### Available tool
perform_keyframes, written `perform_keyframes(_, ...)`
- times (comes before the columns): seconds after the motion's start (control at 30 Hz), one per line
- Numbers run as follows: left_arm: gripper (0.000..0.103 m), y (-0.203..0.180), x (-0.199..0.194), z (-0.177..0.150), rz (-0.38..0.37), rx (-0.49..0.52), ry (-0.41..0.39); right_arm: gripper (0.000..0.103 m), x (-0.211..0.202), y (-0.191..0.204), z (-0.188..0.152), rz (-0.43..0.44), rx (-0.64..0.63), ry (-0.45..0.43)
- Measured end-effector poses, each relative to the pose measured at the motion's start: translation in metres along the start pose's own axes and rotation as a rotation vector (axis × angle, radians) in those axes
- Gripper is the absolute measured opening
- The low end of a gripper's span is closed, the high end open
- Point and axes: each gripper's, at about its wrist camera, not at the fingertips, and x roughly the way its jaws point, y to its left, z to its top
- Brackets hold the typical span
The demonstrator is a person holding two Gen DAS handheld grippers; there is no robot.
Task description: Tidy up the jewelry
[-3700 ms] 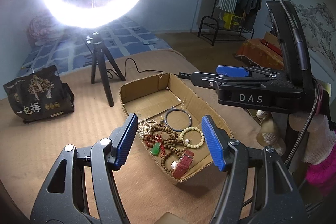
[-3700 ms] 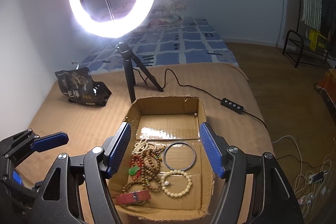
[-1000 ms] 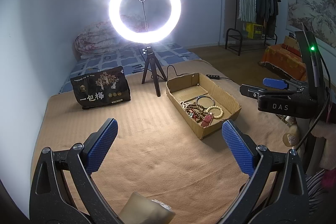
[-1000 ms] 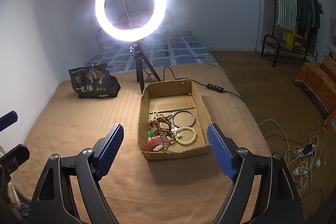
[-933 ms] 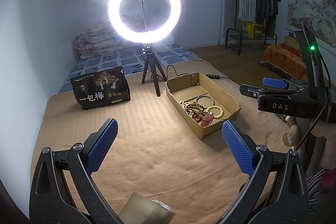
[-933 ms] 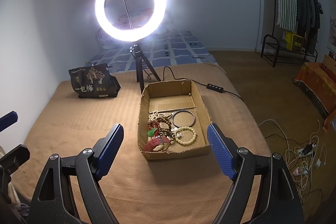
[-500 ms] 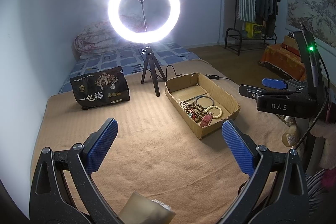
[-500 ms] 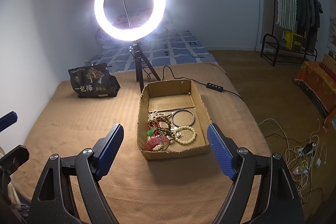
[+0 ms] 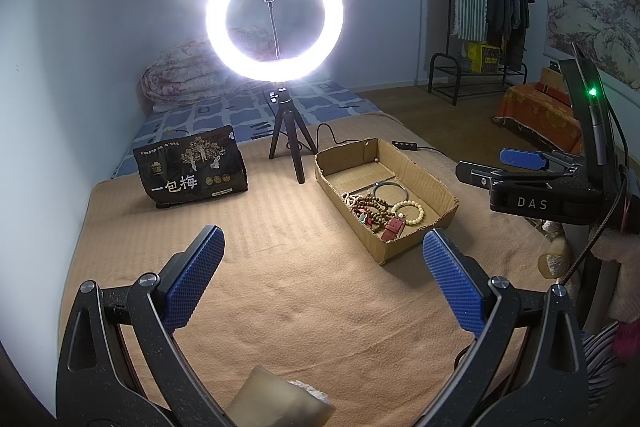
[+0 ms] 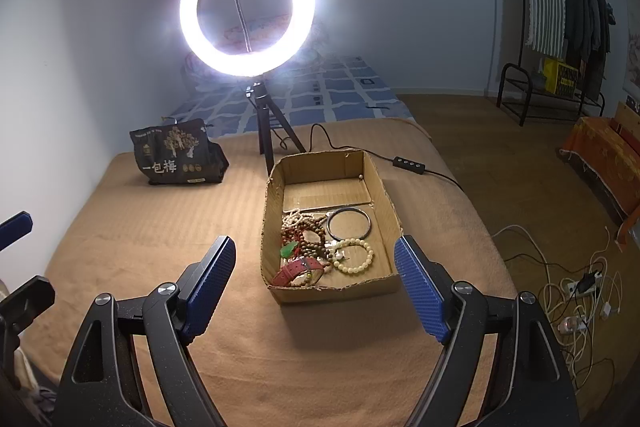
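Note:
A shallow cardboard box sits on the tan blanket. It holds brown bead strands, a dark bangle, a cream bead bracelet, a green pendant and a red strap. My left gripper is open and empty, well back from the box. My right gripper is open and empty, just short of the box's near wall. The right gripper also shows in the left wrist view.
A lit ring light on a tripod stands behind the box, its cable and switch trailing right. A black snack bag stands at the back left. Cables and a power strip lie on the floor right.
Over the last second almost nothing has moved. Since 3.7 s ago both grippers have pulled back and up from over the box, and their jaws have opened wider.

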Motion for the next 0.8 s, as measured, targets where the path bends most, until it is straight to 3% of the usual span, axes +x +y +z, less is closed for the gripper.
perform_keyframes(0.8,0.101,0.001,0.0022,-0.0019,0.0,0.002,0.004,0.082,0.0003,0.0,-0.0001,-0.001,-0.001,0.001)
